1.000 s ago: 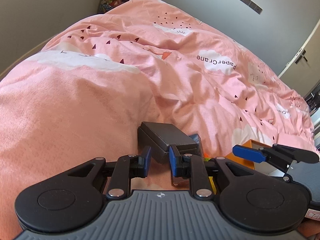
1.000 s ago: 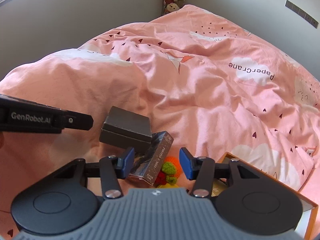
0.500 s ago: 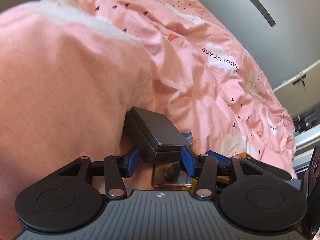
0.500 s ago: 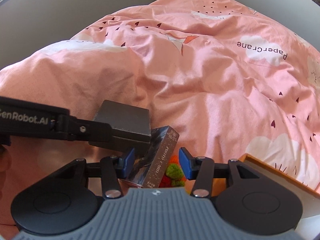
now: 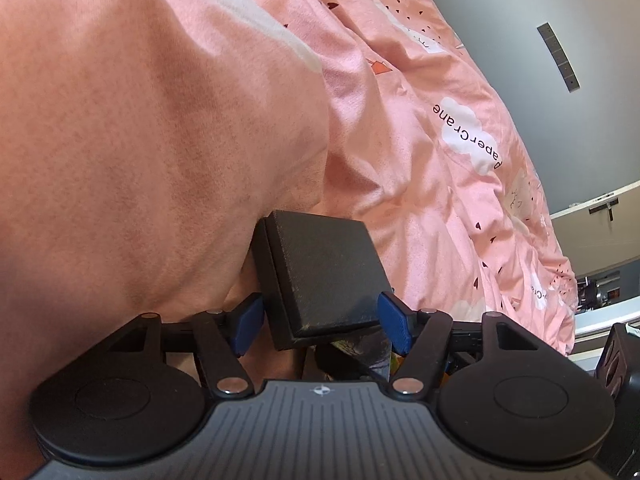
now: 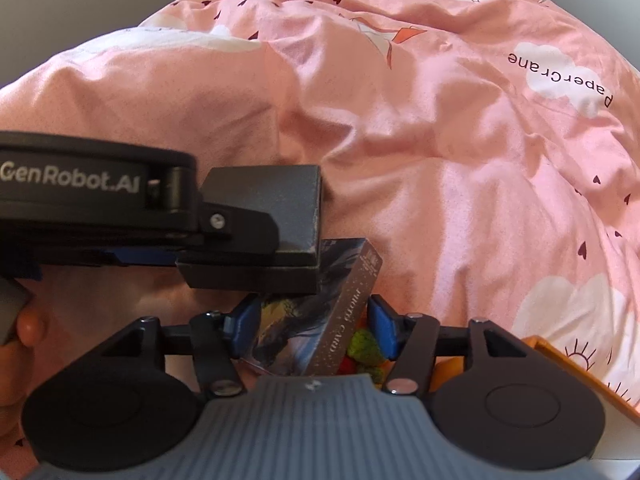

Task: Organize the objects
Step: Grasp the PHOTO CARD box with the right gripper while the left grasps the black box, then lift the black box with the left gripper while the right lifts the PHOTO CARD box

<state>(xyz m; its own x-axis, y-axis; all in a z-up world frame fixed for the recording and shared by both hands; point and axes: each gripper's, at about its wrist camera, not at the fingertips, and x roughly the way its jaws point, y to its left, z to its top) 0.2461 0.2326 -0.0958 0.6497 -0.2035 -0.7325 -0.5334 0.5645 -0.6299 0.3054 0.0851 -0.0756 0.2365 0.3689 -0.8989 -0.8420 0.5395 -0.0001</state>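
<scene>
A flat dark grey box (image 5: 320,276) lies on the pink duvet, resting partly on a glossy photo card box (image 6: 316,328). My left gripper (image 5: 322,322) is open, with its blue pads on either side of the grey box's near end; a small gap shows on each side. In the right wrist view the left gripper (image 6: 168,256) reaches in from the left over the grey box (image 6: 280,200). My right gripper (image 6: 310,326) is open around the near end of the photo card box. A small green, red and yellow plush item (image 6: 366,352) lies just right of that box.
An orange-rimmed open box (image 6: 576,364) sits at the right of the right wrist view. The pink duvet (image 5: 160,140) bulges high to the left of the grey box. Grey walls and a door lie beyond the bed.
My left gripper has opened wider and moved forward so its pads now straddle the grey box. My right gripper has moved forward around the photo card box.
</scene>
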